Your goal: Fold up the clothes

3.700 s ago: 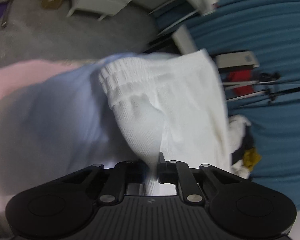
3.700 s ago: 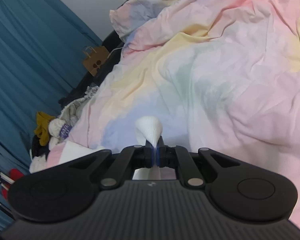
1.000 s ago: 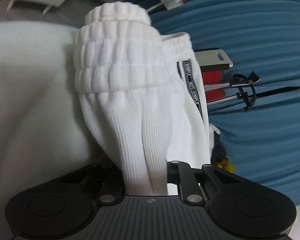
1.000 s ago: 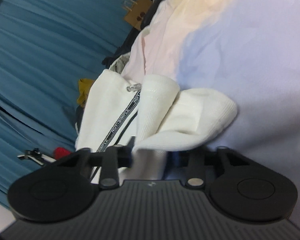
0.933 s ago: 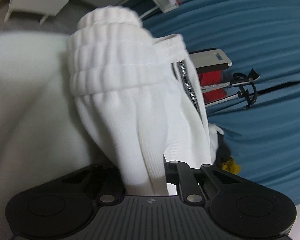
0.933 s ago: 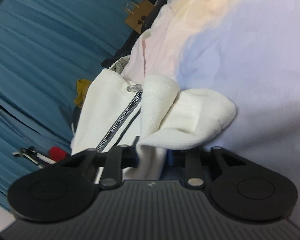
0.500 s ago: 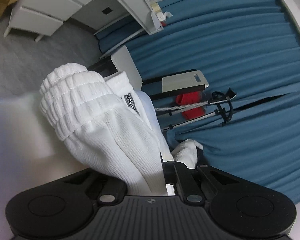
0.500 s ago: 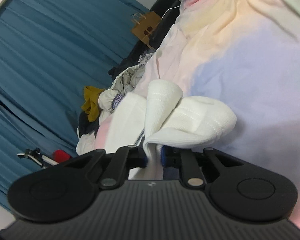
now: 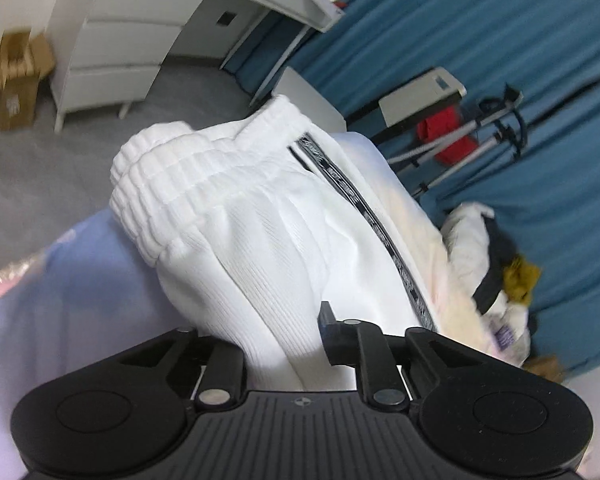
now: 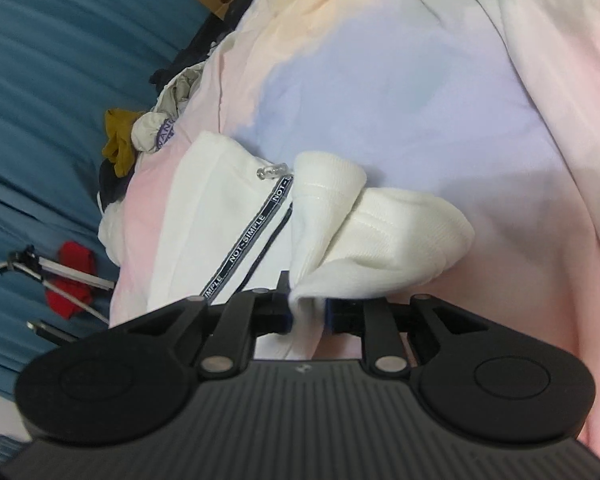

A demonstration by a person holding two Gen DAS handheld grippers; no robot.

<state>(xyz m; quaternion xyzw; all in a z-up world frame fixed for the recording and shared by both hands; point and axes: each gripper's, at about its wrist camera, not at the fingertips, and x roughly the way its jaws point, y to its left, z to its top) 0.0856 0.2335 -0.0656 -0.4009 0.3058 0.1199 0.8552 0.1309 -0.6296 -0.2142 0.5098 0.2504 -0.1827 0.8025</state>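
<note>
A white ribbed garment (image 9: 240, 208) with a gathered elastic band and a black-and-white lettered tape (image 9: 364, 208) hangs bunched over a pastel bedspread (image 9: 60, 300). My left gripper (image 9: 284, 332) has a thick fold of it filling the gap between its jaws, which are opening; the left finger is hidden behind the cloth. In the right wrist view the same garment (image 10: 212, 216) lies partly on the bedspread (image 10: 420, 80), its tape (image 10: 252, 236) ending in a clear tip. My right gripper (image 10: 308, 308) has a rolled ribbed edge between its blue pads, and its jaws are opening too.
A heap of other clothes (image 10: 140, 136) sits at the bed's edge. Blue curtains (image 9: 500, 20) hang behind it, with a tripod and a red item (image 9: 452, 136). White drawers (image 9: 112, 60) and a cardboard box (image 9: 12, 76) stand on the grey floor.
The left gripper rose and rolled, and the bunched band swung off the bed, showing the bedspread beneath. The right gripper shifted sideways; its jaws narrowed on the fold, then widened slightly.
</note>
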